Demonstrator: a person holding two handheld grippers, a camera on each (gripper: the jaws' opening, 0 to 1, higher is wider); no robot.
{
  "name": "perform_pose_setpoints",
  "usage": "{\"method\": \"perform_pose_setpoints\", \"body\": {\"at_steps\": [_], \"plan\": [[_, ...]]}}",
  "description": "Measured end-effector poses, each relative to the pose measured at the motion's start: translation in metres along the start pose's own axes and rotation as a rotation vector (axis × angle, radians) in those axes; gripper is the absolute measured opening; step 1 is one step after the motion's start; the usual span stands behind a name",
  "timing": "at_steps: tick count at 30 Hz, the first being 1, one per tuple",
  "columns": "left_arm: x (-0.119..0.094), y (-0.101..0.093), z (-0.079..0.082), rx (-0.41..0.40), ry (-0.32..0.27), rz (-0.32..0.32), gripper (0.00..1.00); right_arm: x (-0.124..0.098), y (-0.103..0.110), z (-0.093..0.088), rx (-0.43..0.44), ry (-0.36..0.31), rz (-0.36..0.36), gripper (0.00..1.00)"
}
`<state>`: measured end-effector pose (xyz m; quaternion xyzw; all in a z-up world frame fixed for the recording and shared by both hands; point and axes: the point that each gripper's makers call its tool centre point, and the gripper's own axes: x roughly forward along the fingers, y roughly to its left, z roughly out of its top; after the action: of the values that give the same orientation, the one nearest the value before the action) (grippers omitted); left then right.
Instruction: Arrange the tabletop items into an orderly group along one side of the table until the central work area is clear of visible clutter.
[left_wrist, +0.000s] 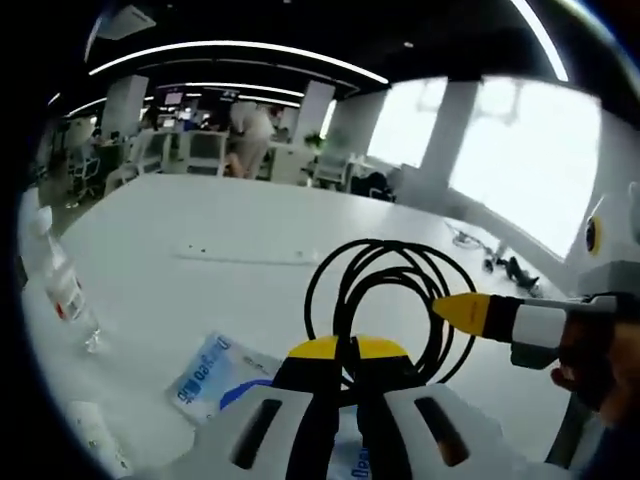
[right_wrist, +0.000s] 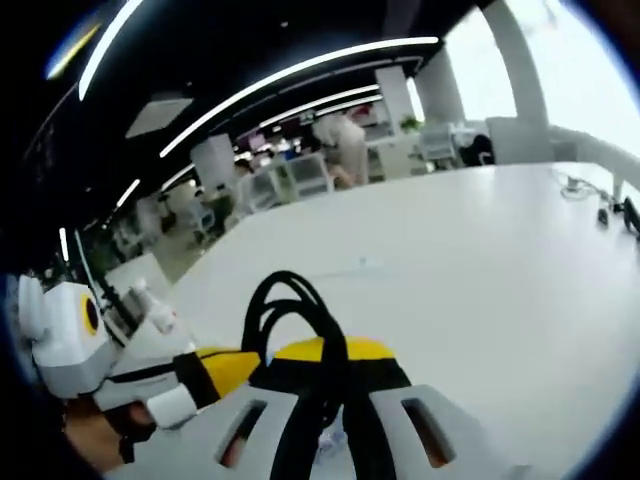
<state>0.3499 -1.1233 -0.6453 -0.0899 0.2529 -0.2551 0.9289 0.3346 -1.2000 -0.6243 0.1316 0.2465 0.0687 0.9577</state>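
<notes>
Coiled black cable (left_wrist: 385, 300) is held up above the white tabletop (left_wrist: 250, 220), loops standing roughly upright. In the left gripper view the left tool (left_wrist: 345, 365) is closed narrow on the lower part of the coil, strands running down between its yellow-tipped jaws. The right tool (left_wrist: 455, 308) enters from the right with its yellow tip touching the coil's right side. In the right gripper view the right tool (right_wrist: 325, 365) is likewise clamped narrow on the black cable (right_wrist: 290, 310), with the left tool (right_wrist: 215, 370) just beside it at left, touching the same bundle. Below the coil a blue-and-white flat packet (left_wrist: 215, 375) lies on the tabletop. A clear plastic bottle (left_wrist: 65, 285) stands near the left edge, well apart from the cable. Office desks and chairs sit beyond the tabletop.
</notes>
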Motion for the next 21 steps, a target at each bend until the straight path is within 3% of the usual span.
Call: {"method": "perform_pose_setpoints", "body": {"at_steps": [5,10,13,21], "plan": [[0.022,-0.012,-0.018,-0.020,0.044,-0.038,0.02,0.005,-0.024,-0.011,-0.001,0.022,-0.040,0.01],[0.043,-0.029,-0.047,-0.026,0.121,-0.075,0.02,0.007,-0.056,-0.031,0.023,0.069,-0.102,0.01],[0.049,-0.037,-0.059,0.034,0.157,-0.088,0.03,0.005,-0.069,-0.043,0.041,0.094,-0.126,0.01],[0.057,-0.045,-0.087,0.001,0.234,-0.095,0.03,0.009,-0.091,-0.072,0.090,0.164,-0.173,0.01]]}}
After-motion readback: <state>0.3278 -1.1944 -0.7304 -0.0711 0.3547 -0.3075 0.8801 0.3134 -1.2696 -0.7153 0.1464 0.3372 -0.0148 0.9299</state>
